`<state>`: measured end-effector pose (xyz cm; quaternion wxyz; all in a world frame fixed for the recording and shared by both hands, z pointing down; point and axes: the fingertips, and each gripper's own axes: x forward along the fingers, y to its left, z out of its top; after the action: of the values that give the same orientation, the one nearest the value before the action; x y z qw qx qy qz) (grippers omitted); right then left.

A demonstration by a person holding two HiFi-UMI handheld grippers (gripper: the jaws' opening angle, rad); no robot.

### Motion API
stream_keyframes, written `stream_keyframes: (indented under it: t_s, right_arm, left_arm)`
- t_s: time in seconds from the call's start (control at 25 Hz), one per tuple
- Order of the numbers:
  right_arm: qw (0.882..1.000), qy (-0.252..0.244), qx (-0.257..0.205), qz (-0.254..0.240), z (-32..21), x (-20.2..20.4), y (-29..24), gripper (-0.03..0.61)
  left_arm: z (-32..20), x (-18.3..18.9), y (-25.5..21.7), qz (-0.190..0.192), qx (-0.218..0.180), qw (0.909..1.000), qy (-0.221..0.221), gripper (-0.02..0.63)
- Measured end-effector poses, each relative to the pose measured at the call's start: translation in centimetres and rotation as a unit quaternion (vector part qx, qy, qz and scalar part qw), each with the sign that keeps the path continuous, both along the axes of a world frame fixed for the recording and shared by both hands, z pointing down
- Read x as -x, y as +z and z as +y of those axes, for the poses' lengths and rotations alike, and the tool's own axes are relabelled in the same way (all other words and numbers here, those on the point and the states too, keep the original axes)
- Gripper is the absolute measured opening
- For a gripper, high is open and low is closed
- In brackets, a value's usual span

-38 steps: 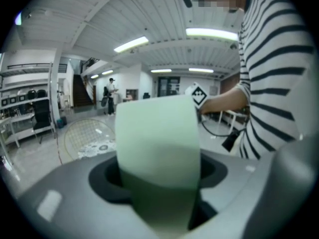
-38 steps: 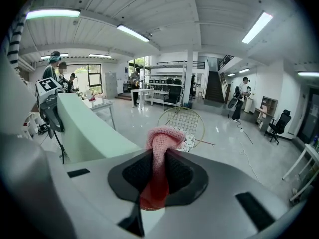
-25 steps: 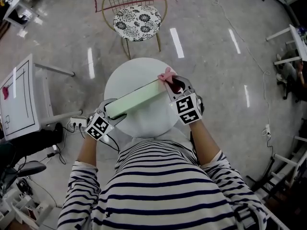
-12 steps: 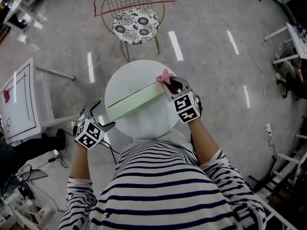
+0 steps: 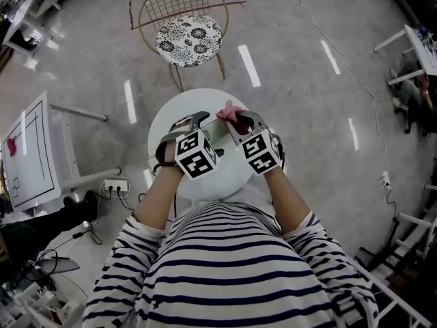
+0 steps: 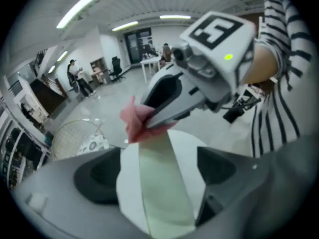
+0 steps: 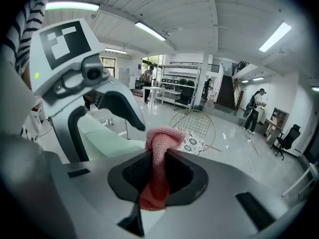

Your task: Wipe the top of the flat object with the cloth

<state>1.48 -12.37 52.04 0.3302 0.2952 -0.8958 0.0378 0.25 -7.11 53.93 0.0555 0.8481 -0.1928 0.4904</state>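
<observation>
Glossy grey floor (image 5: pixel 307 80) is reflecting the ceiling lights as bright streaks. A gold wire chair (image 5: pixel 188 5) with a floral cushion (image 5: pixel 189 39) is standing just beyond the round white table (image 5: pixel 198 101). A white side table (image 5: pixel 27 156) is sitting at left, with a power strip (image 5: pixel 115 184) lying near it. Tube lights (image 7: pixel 149 31) are glowing overhead.

Over the table (image 5: pixel 222 176), right claw (image 5: pixel 240 119) crowds left claw (image 5: pixel 193 121).

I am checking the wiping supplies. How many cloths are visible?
1. The pink cloth is clamped in the right gripper, at one end of the green flat object. A small pink item on the side table is too small to tell.
</observation>
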Motion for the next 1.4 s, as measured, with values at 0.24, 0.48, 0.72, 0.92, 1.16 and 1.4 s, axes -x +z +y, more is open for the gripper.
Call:
stream_keyframes:
  t_s: [0.24, 0.48, 0.72, 0.92, 1.16, 1.4]
  right_arm:
    - [1.000, -0.012, 0.011, -0.021, 0.1, -0.2, -0.1, 0.057]
    - [0.999, -0.029, 0.007, -0.018, 0.1, -0.8, -0.1, 0.057]
    - [0.999, 0.002, 0.008, -0.033, -1.3, -3.0, -0.2, 0.057]
    - [0.999, 0.036, 0.015, -0.032, -2.7, -4.8, -0.2, 0.057]
    - [0.994, 0.080, 0.007, -0.075, -4.4, -7.2, -4.9, 0.057]
    - [0.984, 0.043, 0.017, -0.169, -3.8, -5.2, -13.5, 0.057]
  left_arm:
    - [-2.5, -3.0, 3.2, -0.039, 0.020, 0.9990, 0.006, 0.469]
    - [-2.4, -3.0, 5.8, -0.076, 0.049, 0.9958, 0.012, 0.431]
    - [-2.4, -3.6, 5.8, -0.075, 0.061, 0.9953, 0.006, 0.333]
    - [-2.5, -3.2, 5.5, -0.064, 0.067, 0.9957, -0.005, 0.313]
    - [-3.2, -2.9, 0.7, 0.010, 0.016, 0.9996, -0.022, 0.310]
    - [-4.0, -3.6, -7.1, 0.179, -0.106, 0.9777, -0.028, 0.310]
